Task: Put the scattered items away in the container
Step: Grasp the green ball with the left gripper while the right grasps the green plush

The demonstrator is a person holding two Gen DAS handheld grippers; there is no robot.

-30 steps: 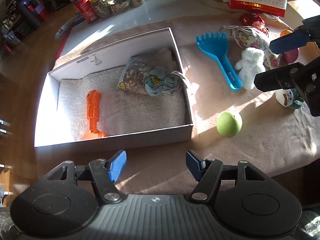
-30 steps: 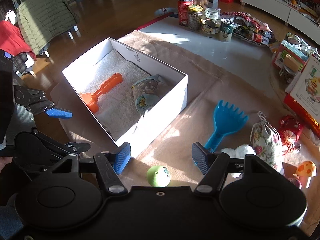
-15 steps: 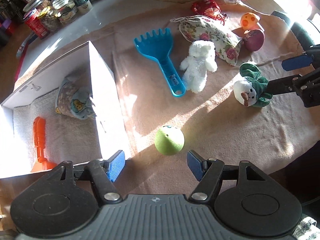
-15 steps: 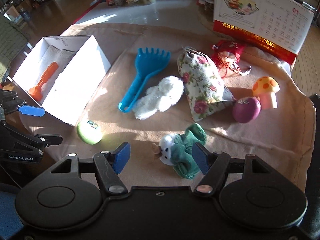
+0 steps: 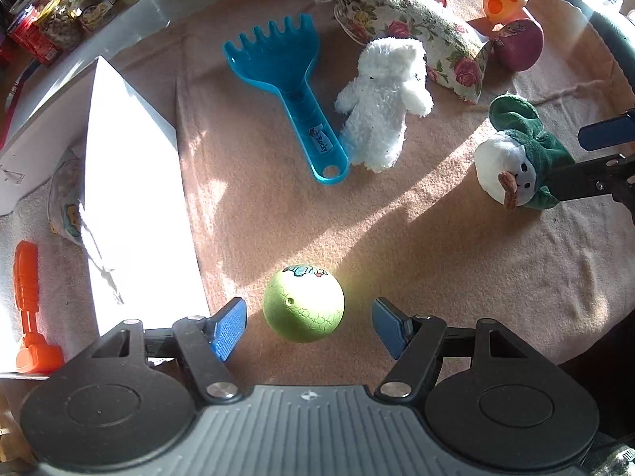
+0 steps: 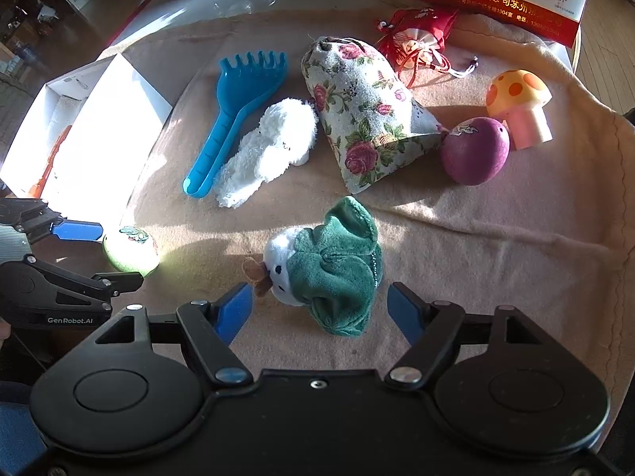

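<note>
Sunlight is falling across a beige cloth (image 6: 476, 238) that is covering the table, with jars and a calendar standing at the far edge. At 9 o'clock in the right wrist view the white box (image 6: 119, 119) — the container — is already holding an orange toy (image 5: 27, 301) and a printed pouch (image 5: 65, 198). Scattered items are lying on the cloth: a blue rake (image 6: 234, 111), a white bear (image 6: 270, 150), a floral bag (image 6: 365, 119), a purple egg (image 6: 474, 150) and a mushroom toy (image 6: 520, 103). The left gripper (image 5: 309, 327) is standing open, its pads flanking the green ball (image 5: 303, 303) without touching it; the ball is resting on the cloth just beside the box wall. The right gripper (image 6: 321, 311) is also open — its jaws have just been widening — and is straddling the green-hooded plush (image 6: 325, 273), with the left pad nearly at the plush's beak. For a sound pick, each tool should probably be lowering until the pads are level with the item's widest part, then closing squarely: the ball may be rolling away under an off-centre squeeze, and the plush should be taken by its body, not its loose hood.
</note>
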